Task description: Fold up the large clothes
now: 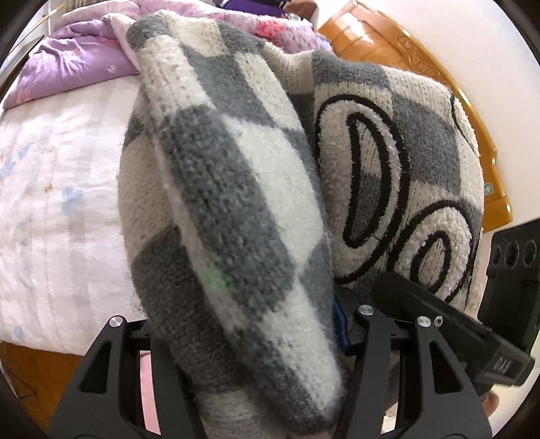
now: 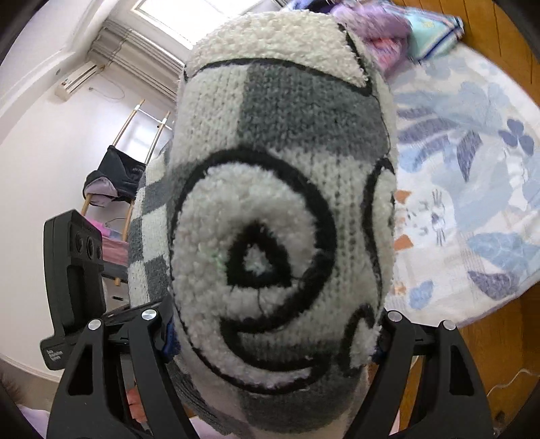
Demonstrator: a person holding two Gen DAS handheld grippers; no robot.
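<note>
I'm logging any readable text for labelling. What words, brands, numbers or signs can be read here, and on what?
"DAS": white letters on the right gripper, on its black body, seen from the left wrist view.
White print on the left gripper, low on its black body: too blurred to read.
Sweater: black looping shapes, no readable word.

Fuzzy knit sweater [image 1: 236, 189], boucle patches; matt black plastic gripper arms [image 1: 108, 378]; glossy varnished wood headboard [image 1: 398, 44]; soft quilted bedsheet [image 1: 50, 189].

light: bright daylight, window [image 2: 162, 13] glare | blur: knit close-up soft | edges: fisheye-bent — dark corners
</note>
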